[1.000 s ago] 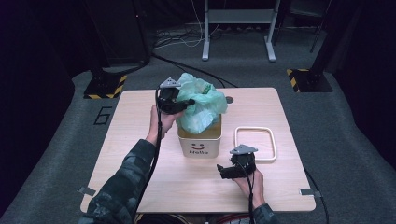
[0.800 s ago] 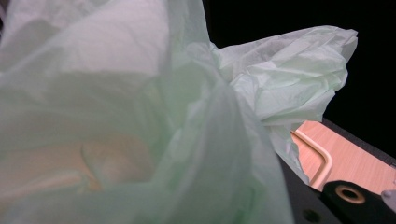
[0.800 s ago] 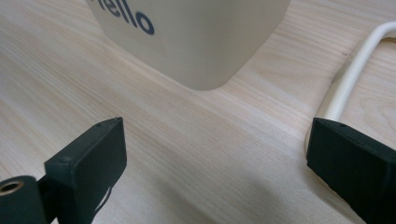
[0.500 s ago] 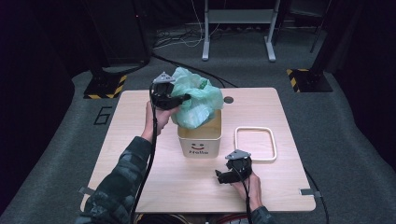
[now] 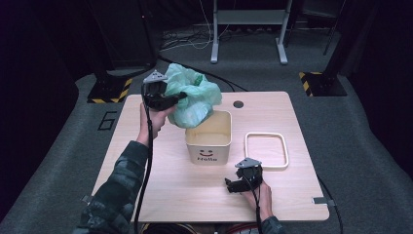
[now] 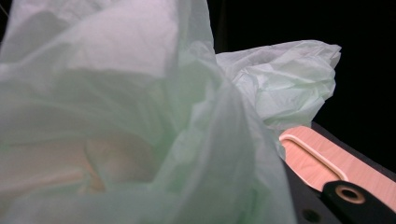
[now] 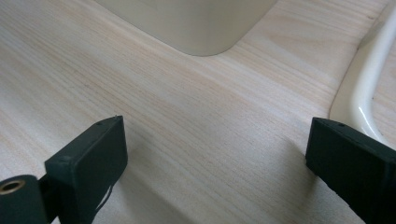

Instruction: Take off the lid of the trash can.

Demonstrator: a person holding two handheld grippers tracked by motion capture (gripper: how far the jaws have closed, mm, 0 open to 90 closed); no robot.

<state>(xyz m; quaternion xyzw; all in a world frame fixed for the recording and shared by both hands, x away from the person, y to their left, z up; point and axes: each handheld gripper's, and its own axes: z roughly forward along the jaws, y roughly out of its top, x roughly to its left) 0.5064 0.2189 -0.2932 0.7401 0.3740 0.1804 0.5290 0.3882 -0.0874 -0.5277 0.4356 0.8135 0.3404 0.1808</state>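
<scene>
Table (image 5: 146, 185) of pale wood holds a cream bin (image 5: 208, 141) at its middle, with a loose cream rim frame (image 5: 266, 150) lying flat just beside it. Green plastic bag (image 5: 192, 97) hangs bunched above the bin's back left corner, long axis running down and rightward, its lower end dipping at the bin's mouth; judged from this, it is neither fully in nor fully out. Left gripper (image 5: 170, 100) pinches the bag's upper part. Right gripper (image 5: 233, 185) rests near the table's front, jaws spread, holding nothing.
</scene>
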